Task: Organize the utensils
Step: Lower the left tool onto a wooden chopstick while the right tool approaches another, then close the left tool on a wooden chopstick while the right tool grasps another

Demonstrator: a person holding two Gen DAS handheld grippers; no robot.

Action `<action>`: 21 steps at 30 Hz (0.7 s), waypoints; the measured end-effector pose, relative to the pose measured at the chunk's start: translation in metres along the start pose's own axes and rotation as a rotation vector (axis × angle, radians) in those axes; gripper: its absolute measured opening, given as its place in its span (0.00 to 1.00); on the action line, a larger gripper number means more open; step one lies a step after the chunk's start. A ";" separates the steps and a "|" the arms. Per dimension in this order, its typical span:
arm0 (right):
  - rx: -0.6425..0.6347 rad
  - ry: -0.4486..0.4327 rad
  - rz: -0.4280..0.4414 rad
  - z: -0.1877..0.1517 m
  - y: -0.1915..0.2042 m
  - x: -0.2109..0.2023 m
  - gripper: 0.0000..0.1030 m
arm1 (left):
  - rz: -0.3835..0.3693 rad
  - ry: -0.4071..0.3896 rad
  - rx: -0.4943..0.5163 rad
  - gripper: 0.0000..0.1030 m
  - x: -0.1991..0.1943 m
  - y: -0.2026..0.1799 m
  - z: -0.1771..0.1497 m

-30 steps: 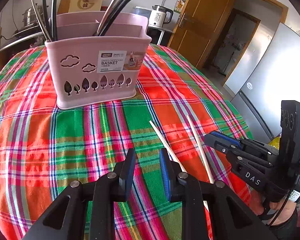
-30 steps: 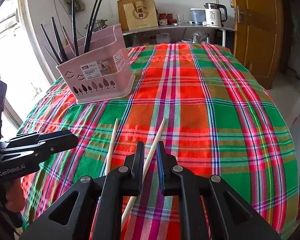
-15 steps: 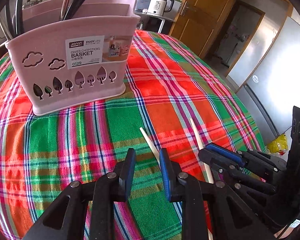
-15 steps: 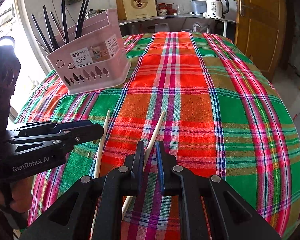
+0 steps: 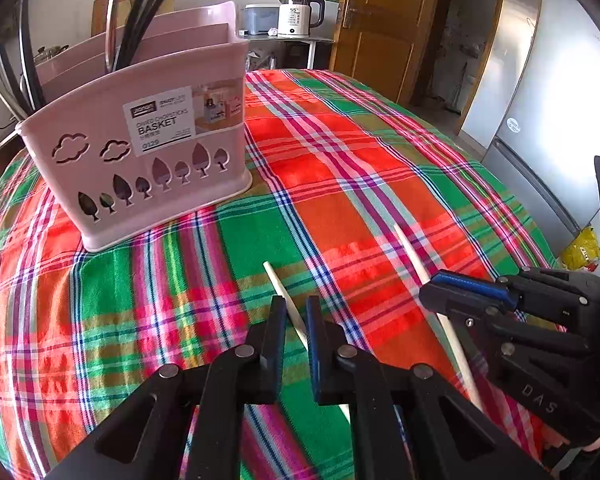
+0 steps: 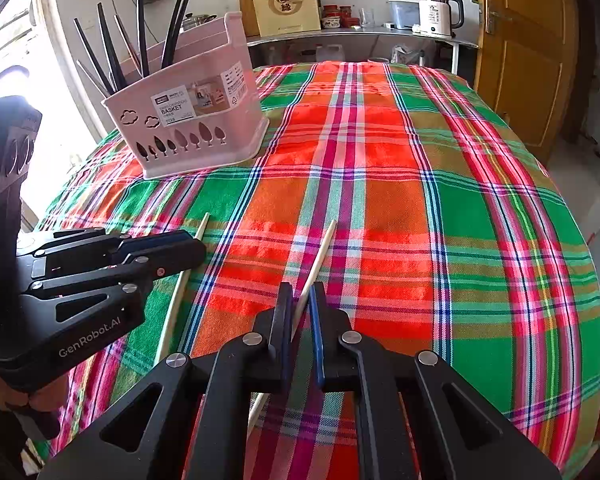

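Two pale chopsticks lie near each other on the plaid bench, long axes pointing away toward the pink basket (image 5: 148, 152); left tool (image 5: 296, 320) narrowly straddles the left chopstick (image 5: 284, 300); right tool (image 6: 300, 308) closes around the right chopstick (image 6: 320, 256).

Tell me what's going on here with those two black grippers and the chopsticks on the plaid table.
A person is tidying utensils with two handheld grippers. The left gripper has its jaws around one pale wooden chopstick, and the right gripper has its jaws around the other pale wooden chopstick. Both sticks look to be lying on the red, green and orange plaid tablecloth. The pink plastic chopstick basket, already holding dark chopsticks, stands further back on the left.
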State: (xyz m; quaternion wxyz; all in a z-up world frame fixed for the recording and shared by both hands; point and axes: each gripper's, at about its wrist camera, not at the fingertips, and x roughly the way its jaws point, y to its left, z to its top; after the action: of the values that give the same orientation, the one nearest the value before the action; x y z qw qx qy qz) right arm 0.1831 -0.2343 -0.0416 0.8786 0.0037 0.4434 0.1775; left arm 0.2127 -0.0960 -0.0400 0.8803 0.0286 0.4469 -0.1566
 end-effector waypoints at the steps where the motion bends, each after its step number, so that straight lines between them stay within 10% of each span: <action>1: -0.003 0.002 0.003 -0.001 0.002 -0.001 0.08 | 0.007 -0.001 0.009 0.07 -0.004 0.005 -0.005; 21: -0.070 0.038 0.036 -0.001 0.031 0.005 0.10 | 0.105 -0.005 -0.142 0.05 -0.058 0.094 -0.056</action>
State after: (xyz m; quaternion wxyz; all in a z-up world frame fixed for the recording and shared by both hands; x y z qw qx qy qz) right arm 0.1754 -0.2041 -0.0407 0.8662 -0.0223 0.4535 0.2087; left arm 0.1653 0.0186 -0.0362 0.8883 -0.0109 0.4524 -0.0784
